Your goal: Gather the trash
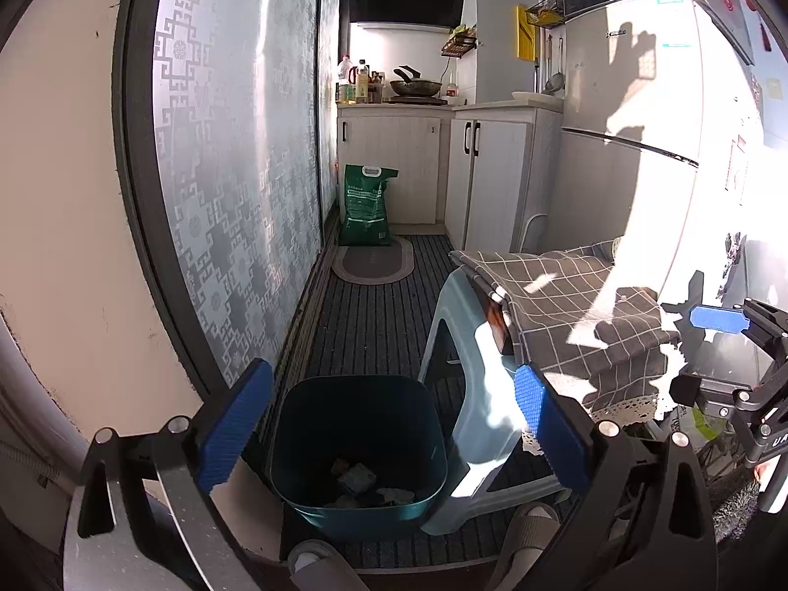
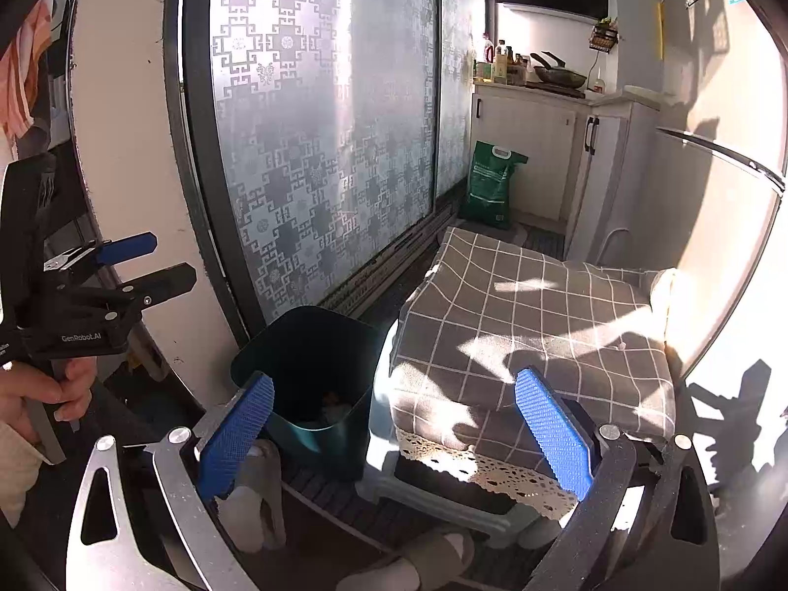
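A dark teal bin (image 1: 359,443) stands on the floor by the sliding door, with several crumpled pieces of trash (image 1: 367,485) at its bottom. My left gripper (image 1: 389,399) is open and empty, held above the bin's mouth. The bin also shows in the right wrist view (image 2: 315,369), left of the stool. My right gripper (image 2: 394,409) is open and empty, over the front of a grey checked cloth (image 2: 532,315) on a light plastic stool (image 1: 473,394). The right gripper shows at the right edge of the left wrist view (image 1: 714,320), the left gripper at the left of the right wrist view (image 2: 128,251).
A frosted patterned sliding door (image 1: 236,172) runs along the left. A white fridge (image 1: 655,147) stands at the right. White cabinets (image 1: 443,167), a green sack (image 1: 367,207) and an oval mat (image 1: 374,266) lie beyond. My slippered feet (image 1: 315,561) are at the bottom.
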A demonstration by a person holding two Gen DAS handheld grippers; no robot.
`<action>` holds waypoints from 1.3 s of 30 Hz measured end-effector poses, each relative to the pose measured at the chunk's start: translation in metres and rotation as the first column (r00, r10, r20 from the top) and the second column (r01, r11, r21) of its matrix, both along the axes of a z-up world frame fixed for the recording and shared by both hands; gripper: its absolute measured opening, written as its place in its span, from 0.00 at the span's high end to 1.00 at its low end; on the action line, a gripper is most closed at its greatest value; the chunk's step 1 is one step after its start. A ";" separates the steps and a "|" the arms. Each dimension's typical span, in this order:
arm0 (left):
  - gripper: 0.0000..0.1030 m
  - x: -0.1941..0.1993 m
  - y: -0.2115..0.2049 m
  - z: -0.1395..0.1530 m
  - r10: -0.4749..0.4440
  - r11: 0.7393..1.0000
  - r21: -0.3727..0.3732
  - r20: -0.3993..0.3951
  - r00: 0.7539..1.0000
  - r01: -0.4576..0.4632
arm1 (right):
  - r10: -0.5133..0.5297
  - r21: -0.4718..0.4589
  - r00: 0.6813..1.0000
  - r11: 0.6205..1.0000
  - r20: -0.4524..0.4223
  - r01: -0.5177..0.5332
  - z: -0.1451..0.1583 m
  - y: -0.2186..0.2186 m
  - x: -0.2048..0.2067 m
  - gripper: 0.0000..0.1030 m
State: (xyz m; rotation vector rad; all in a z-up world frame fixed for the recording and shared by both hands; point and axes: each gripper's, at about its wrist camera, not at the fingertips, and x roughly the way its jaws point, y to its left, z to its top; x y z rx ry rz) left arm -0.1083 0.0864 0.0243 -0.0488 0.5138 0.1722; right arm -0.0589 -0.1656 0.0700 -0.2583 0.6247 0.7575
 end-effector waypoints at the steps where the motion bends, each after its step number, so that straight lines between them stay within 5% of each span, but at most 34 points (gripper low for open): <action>1: 0.03 0.000 0.000 0.000 0.001 1.000 0.002 -0.001 1.000 -0.001 | -0.002 -0.001 1.000 1.000 -0.001 0.002 0.000 0.000 0.000 0.03; 39: 0.03 0.000 0.000 -0.001 -0.009 1.000 -0.010 -0.006 1.000 0.009 | -0.004 -0.005 1.000 1.000 -0.007 0.004 -0.003 -0.003 0.003 0.03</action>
